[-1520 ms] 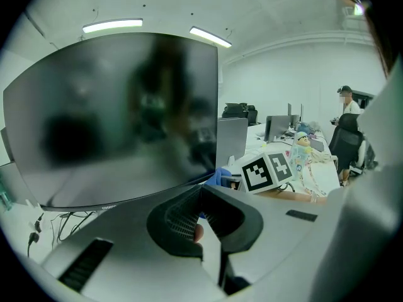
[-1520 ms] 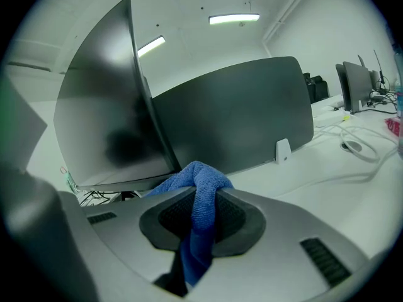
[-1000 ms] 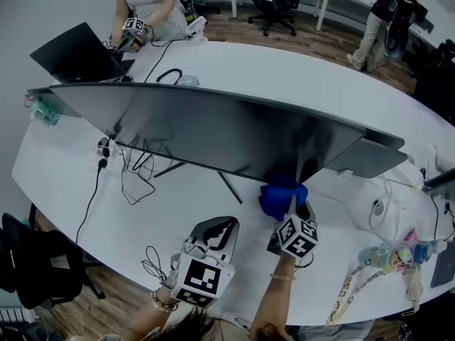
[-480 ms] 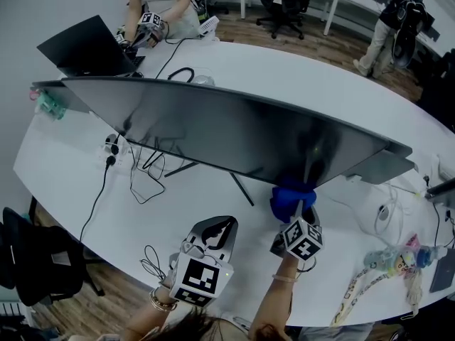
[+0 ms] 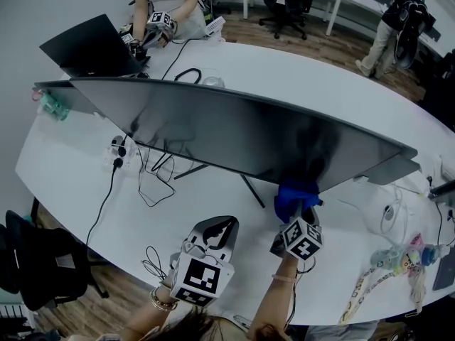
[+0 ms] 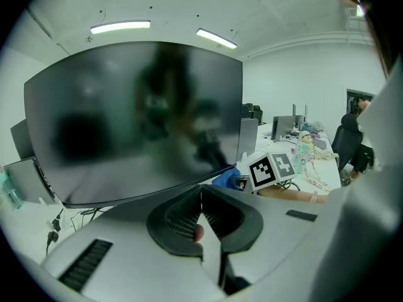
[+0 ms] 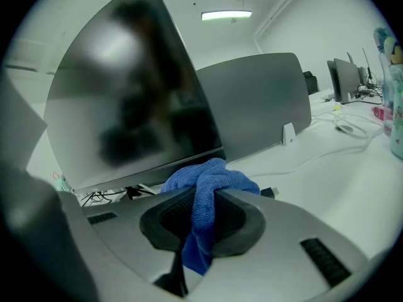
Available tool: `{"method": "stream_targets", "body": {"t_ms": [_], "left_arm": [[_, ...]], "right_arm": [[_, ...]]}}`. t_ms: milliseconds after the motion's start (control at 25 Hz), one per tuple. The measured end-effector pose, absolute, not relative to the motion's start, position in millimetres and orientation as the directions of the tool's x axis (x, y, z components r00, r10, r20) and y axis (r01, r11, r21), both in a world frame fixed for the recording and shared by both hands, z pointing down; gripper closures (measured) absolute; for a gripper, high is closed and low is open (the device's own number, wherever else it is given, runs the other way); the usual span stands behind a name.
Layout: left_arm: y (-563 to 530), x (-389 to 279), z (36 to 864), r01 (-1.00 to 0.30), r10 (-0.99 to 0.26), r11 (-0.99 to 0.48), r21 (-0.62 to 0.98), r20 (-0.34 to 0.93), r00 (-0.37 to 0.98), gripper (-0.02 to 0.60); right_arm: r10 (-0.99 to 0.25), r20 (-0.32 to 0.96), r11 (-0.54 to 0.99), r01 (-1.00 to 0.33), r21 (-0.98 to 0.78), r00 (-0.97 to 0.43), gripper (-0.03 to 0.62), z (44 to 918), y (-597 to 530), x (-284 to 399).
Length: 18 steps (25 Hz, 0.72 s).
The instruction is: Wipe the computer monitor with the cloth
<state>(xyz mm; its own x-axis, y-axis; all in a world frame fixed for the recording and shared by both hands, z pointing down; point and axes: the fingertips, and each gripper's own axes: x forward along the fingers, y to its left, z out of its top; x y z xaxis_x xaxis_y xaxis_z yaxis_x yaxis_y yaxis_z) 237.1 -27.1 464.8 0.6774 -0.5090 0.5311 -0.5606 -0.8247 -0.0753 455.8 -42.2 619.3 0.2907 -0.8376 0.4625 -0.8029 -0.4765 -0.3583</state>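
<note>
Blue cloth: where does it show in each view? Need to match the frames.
Head view: blue cloth right of centre, at the monitor's lower edge, just ahead of the right tool.
Left gripper view: small blue patch right of centre, under the monitor's bottom edge, beside the marker cube.
Right gripper view: centre bottom, clamped between the tool's jaws.
Shared landmark: the monitor's dark curved screen, in all three.

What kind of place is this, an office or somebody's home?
Most likely an open-plan office: a long white desk carrying a large monitor and a laptop, with a swivel chair beyond.
</note>
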Motion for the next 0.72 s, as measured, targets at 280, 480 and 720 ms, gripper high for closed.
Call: {"method": "stream_targets", "body": {"t_ms": [280, 480, 720], "left_arm": [[-38.2, 217.8, 460.2, -0.567, -0.522, -0.819, -0.089, 0.529, 0.670, 0.572], [-41.4, 209.3, 458.6, -0.567, -0.517, -0.820, -0.084, 0.533, 0.669, 0.572], [-46.8, 196.8, 457.5, -0.570, -0.521, -0.817, -0.085, 0.532, 0.667, 0.572]], "right_arm": [[-0.832, 0.469, -0.482, -0.803, -0.350, 0.296, 0.531, 617.7, -51.0, 437.9], [-0.834, 0.470, -0.478, -0.807, -0.348, 0.291, 0.531, 615.4, -56.3, 427.1], [-0.834, 0.471, -0.475, -0.810, -0.345, 0.288, 0.531, 614.7, -61.4, 415.9]]}}
